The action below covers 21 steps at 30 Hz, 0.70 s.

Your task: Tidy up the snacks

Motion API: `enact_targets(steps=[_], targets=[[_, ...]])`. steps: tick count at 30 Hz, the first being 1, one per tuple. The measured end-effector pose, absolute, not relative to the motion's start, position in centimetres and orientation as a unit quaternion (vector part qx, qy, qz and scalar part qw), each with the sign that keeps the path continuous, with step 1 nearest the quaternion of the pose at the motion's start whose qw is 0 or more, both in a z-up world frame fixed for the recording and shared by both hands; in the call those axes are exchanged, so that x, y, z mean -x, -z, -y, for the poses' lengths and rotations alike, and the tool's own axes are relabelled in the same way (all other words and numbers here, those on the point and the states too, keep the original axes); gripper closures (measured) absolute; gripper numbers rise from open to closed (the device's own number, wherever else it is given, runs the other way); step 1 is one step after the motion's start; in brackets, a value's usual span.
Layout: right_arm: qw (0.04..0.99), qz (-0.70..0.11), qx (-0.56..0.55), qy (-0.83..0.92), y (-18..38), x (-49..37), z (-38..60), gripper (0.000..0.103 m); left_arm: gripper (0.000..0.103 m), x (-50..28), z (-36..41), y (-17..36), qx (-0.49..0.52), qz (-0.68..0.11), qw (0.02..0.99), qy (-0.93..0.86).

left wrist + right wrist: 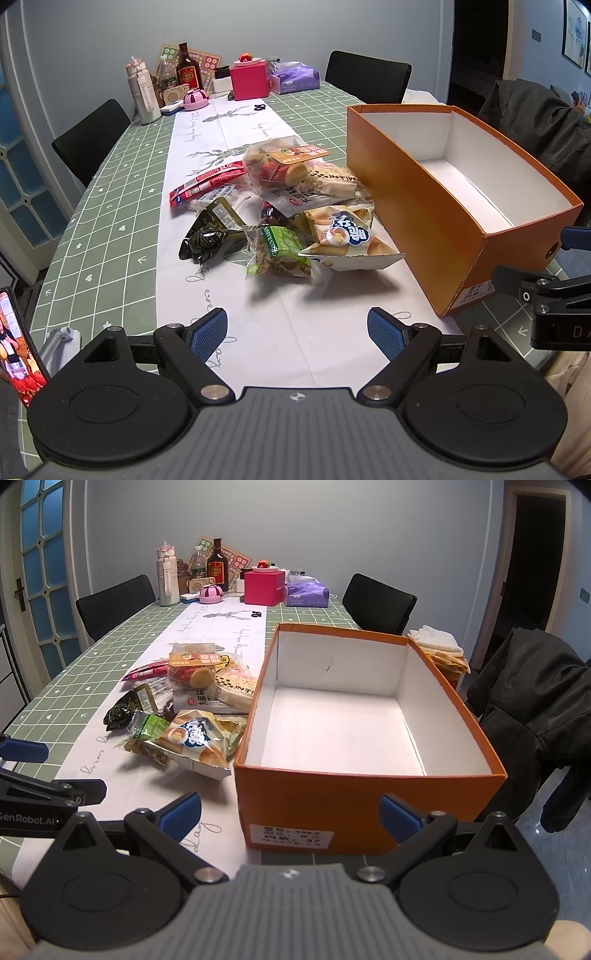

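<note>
The left claw [297, 332] hangs low over the white runner [229, 122] of a green checked surface [110, 199], its blue-padded fingers [208, 330] spread wide with nothing between them. Just ahead lies a heap of snack packets: a white-and-blue biscuit bag [345, 236] nearest the orange cardboard box [417, 221], a green raisin packet [279, 254] beside it, a dark wrapped packet [207, 236] to the left, a red sachet [207, 182] behind, and a clear bag of mixed dried fruit [284, 166] on top at the back. The box stands open and empty to the right of the heap, the biscuit bag's corner close against its side. A phone [18, 343] leans at the near left edge.

From the right wrist, the right claw [291, 812] hovers before the near end of the orange cardboard box [343, 797], fingers [183, 810] parted and holding nothing, the label on the box's end panel showing between them. The box's white interior is bare. The biscuit bag [195, 742] rests by its left wall, with the green raisin packet [151, 727] and the rest of the heap further left. Bottles [216, 566], a pink gift box [264, 587] and a purple tissue pack [306, 594] crowd the surface's far end. A dark jacket [535, 701] drapes to the right.
</note>
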State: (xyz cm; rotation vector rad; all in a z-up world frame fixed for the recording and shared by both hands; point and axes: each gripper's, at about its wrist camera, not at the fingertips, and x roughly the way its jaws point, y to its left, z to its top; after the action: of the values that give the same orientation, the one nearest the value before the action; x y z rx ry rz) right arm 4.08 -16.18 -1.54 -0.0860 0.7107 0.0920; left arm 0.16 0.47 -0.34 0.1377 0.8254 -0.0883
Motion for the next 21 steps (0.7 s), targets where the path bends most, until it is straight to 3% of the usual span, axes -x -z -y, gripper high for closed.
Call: enact_targets(steps=[7,21], targets=[[0.935,-0.348,0.044,-0.047,1.55,-4.0,16.23,0.003,0.017,-0.08,-0.68,0.24,-0.059,-0.398,0.914,0.045],[0.936,-0.345,0.049,-0.049,1.26,-3.87,16.12,0.003,0.018,0.23,-0.68,-0.18,-0.061,-0.39,0.918,0.042]])
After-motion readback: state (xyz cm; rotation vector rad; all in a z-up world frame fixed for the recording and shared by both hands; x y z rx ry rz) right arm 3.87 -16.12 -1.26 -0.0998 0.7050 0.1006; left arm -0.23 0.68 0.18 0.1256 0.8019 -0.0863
